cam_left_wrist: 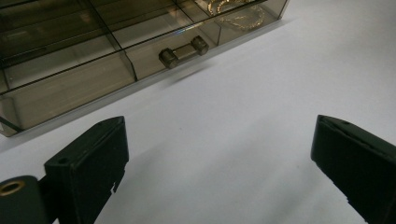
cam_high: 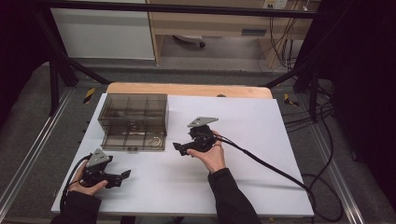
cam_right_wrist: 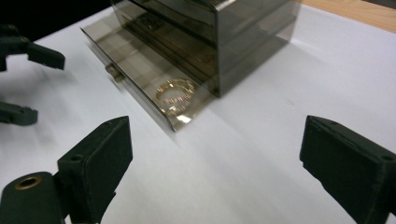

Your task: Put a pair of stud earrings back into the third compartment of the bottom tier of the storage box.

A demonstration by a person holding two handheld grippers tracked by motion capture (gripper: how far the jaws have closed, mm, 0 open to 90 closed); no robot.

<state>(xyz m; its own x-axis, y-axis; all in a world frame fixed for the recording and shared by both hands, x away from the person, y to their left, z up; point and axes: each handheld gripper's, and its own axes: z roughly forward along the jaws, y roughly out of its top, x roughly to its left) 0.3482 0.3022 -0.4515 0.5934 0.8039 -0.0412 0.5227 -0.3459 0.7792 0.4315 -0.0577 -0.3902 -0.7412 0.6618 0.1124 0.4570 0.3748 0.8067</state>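
Both claws wide apart, ring (cam_right_wrist: 175, 95) in pulled-out drawer (cam_right_wrist: 140, 74)

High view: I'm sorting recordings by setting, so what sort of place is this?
Probably a lab recording station, not a home: a table covered in a white sheet stands inside a black metal frame, loose black cables trail over the grey floor, and a smoky clear plastic drawer box is set out as a prop.

Smoky brown see-through box (cam_high: 133, 114) with its drawer (cam_high: 134, 140), gold ring (cam_right_wrist: 174, 95) inside, plain white surface (cam_high: 252, 140) with a pale wood edge, black left tool (cam_high: 122, 178), black right tool (cam_high: 181, 148), grey plates on top, dark sleeves (cam_high: 233, 198)
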